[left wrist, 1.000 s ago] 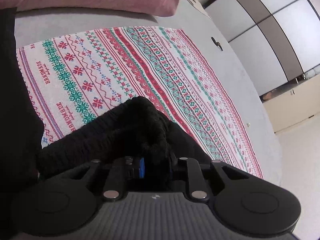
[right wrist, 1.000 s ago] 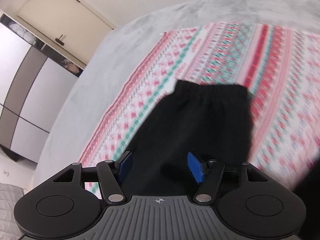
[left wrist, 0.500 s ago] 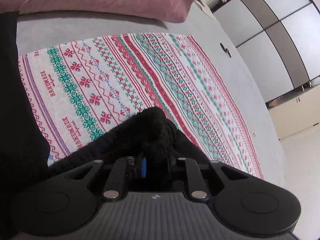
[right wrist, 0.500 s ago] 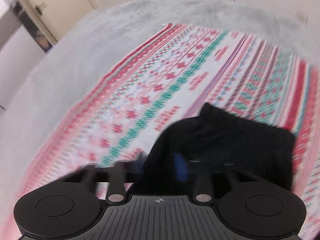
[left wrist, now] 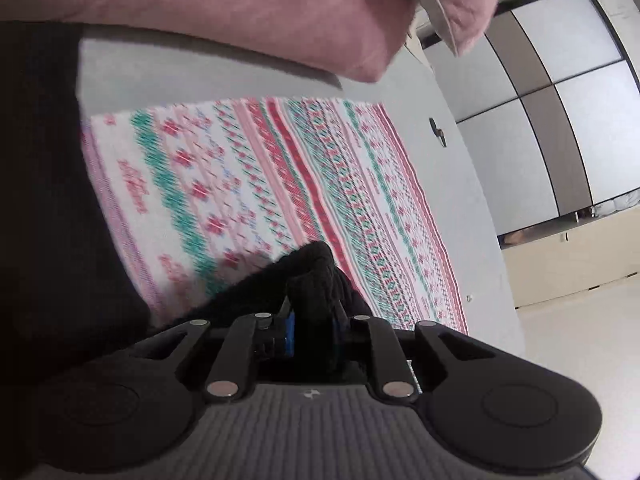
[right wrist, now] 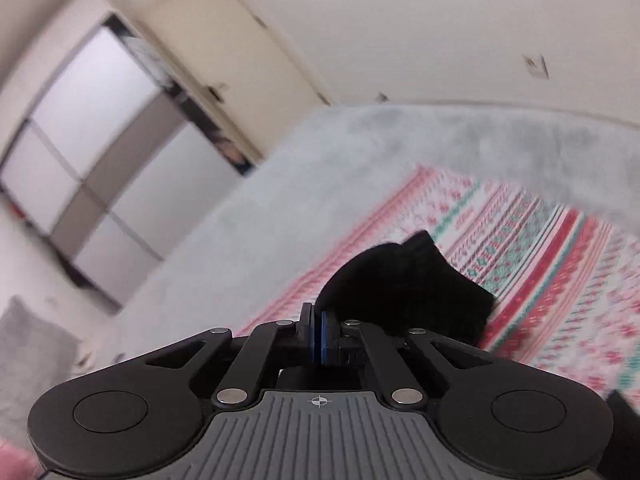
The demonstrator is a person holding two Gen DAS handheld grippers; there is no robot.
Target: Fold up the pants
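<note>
My left hand-held gripper [left wrist: 312,334] is clamped on a bunched fold of the black pants [left wrist: 308,280]; the blue pads [left wrist: 289,334] press the fabric from both sides, and the gathered cloth stands up just ahead of the fingertips. The pants rest on the patterned red, green and white blanket [left wrist: 280,184], which is spread over the grey bed [left wrist: 472,216]. A pink pillow [left wrist: 224,4] lies along the far edge of the bed in the left wrist view. My right hand-held gripper [right wrist: 319,338] has its blue pads [right wrist: 325,336] pressed together; black pants fabric [right wrist: 408,292] rises directly behind and to the right of the fingertips, but I cannot tell whether any cloth is pinched between the pads. In the right wrist view the pants sit near the blanket's [right wrist: 560,272] left edge, with bare grey bed [right wrist: 280,216] surface beyond it. Both views show motion blur.
</note>
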